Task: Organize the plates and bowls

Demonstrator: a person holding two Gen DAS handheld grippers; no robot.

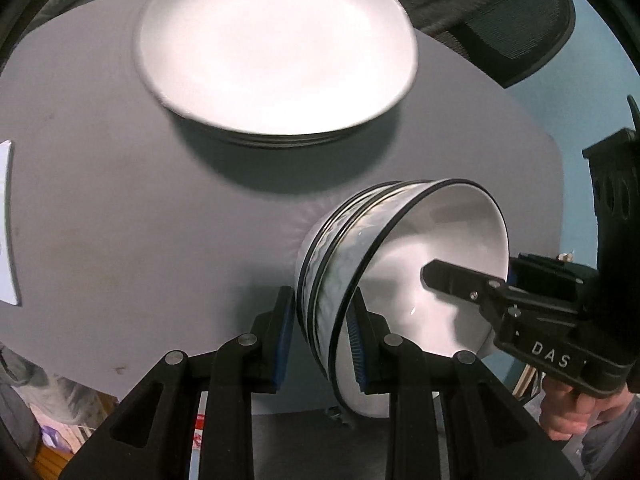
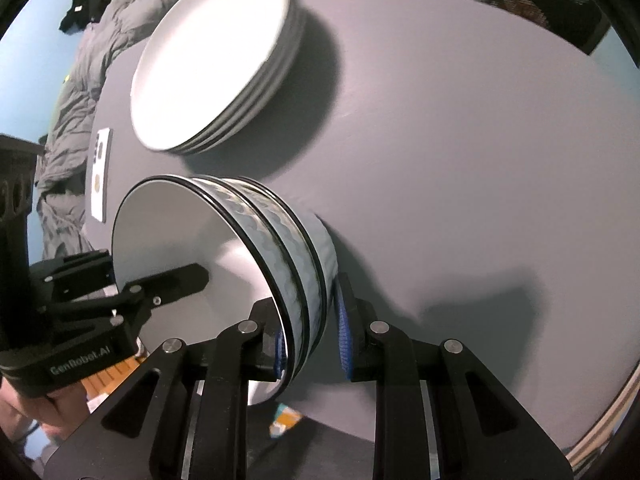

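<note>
- The grey table [image 1: 100,200] fills most of both views. It is the surface everything gets sorted on, and the middle and right of the right wrist view is bare.
- The stack of white plates [image 1: 276,48] sits at the top centre of the left wrist view and in the upper left of the right wrist view. You can count several rims nested one on another, so I judge this pile already gathered; it lies flat on the table, well apart from what you carry.
- The nested bowls [image 1: 400,272] hang in the lower right of the left wrist view and the lower left of the right wrist view. You hold them from opposite sides of the rim, which I take as the way to keep a heavy stack level while it travels.
- At least two bowls sit inside each other: white and glossy inside, a pale blue wavy band outside, and thin black rims.
- Your left gripper [image 1: 320,320] is clamped on the stacked rims, one pad outside and one inside.
- Your right gripper [image 2: 312,340] bites the far rim the same way, its inner pad on the white lining and its outer pad against the blue band.
- A small white card [image 2: 100,176] lies at the table's left edge, clear of the bowls.
</note>
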